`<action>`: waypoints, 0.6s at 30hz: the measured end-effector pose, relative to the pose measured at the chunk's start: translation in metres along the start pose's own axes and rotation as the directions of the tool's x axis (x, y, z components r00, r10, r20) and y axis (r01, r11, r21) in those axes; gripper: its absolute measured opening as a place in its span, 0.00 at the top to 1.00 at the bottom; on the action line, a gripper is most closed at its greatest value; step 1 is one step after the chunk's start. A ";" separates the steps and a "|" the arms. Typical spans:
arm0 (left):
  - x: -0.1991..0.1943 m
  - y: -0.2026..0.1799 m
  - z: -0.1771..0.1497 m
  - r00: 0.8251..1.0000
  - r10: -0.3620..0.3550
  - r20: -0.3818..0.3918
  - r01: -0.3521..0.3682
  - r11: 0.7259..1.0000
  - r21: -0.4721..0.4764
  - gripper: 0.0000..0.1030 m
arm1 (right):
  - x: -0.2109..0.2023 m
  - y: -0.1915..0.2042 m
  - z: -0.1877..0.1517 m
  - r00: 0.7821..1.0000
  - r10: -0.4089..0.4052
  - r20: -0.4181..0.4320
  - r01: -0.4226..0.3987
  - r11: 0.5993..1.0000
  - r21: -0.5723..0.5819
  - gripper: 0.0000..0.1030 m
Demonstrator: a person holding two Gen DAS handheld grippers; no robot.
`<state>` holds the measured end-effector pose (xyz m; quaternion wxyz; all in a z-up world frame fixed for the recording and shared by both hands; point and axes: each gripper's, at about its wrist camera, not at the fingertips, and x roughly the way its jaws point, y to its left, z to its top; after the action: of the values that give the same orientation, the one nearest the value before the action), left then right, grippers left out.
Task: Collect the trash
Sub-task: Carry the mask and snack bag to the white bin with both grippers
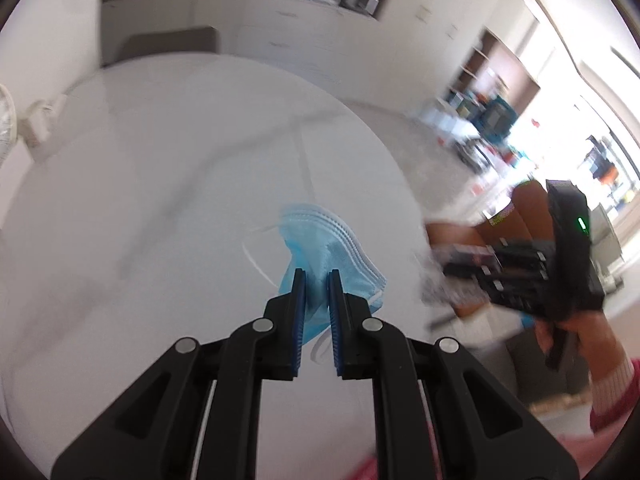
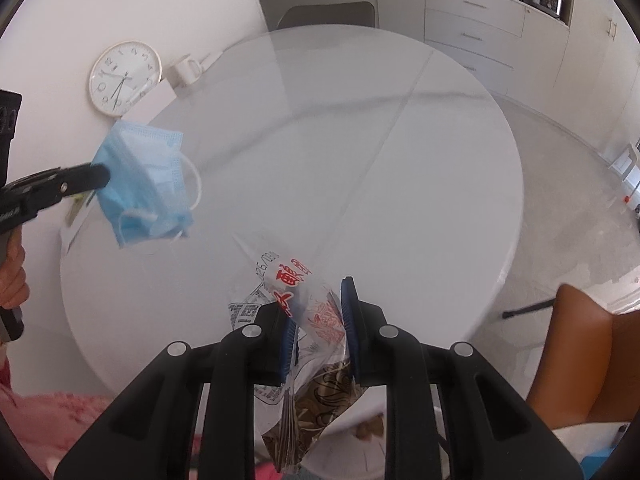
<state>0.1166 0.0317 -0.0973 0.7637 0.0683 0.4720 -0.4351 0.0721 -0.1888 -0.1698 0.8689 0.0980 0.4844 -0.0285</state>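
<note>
My left gripper (image 1: 317,276) is shut on a crumpled blue face mask (image 1: 338,248) and holds it above the round white table (image 1: 140,200). The right wrist view shows the same mask (image 2: 146,184) hanging from the left gripper's fingers (image 2: 86,178), clear of the tabletop. My right gripper (image 2: 320,304) is shut on a clear plastic snack wrapper (image 2: 316,320) with red print, held over the table's near edge (image 2: 400,220). The right gripper also shows, blurred, at the right of the left wrist view (image 1: 440,268).
A wall clock (image 2: 125,78) and a white mug (image 2: 188,70) stand at the table's far left. A brown chair (image 2: 588,360) stands at the right. A grey chair (image 2: 328,14) is behind the table. Cabinets line the back wall.
</note>
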 end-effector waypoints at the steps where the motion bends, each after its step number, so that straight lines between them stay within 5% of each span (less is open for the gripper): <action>1: 0.005 -0.017 -0.009 0.999 -0.030 -0.033 0.031 0.999 0.016 0.89 | -0.007 -0.009 -0.013 1.000 -0.002 -0.003 0.002 1.000 0.005 0.78; 5: 0.035 -0.087 -0.044 0.975 -0.148 -0.165 0.161 0.984 0.069 0.89 | -0.031 -0.045 -0.058 1.000 -0.010 -0.016 0.010 1.000 0.029 0.78; 11: 0.088 -0.158 -0.079 0.943 -0.176 -0.282 0.215 0.970 0.114 0.89 | -0.051 -0.099 -0.115 0.999 -0.018 -0.050 0.022 0.998 0.063 0.77; 16: 0.142 -0.189 -0.095 0.930 -0.082 -0.359 0.155 0.971 0.181 0.87 | -0.053 -0.119 -0.143 0.998 -0.004 -0.069 0.009 0.998 0.068 0.77; 18: 0.156 -0.198 -0.110 0.915 -0.037 -0.401 0.132 0.968 0.212 0.68 | -0.052 -0.122 -0.150 0.997 0.003 -0.072 0.002 0.998 0.070 0.77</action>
<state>-0.0731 -0.1263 -0.2184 0.6199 0.2233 0.5637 -0.4980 -0.0983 -0.2811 -0.2197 0.8468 0.1296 0.5142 -0.0417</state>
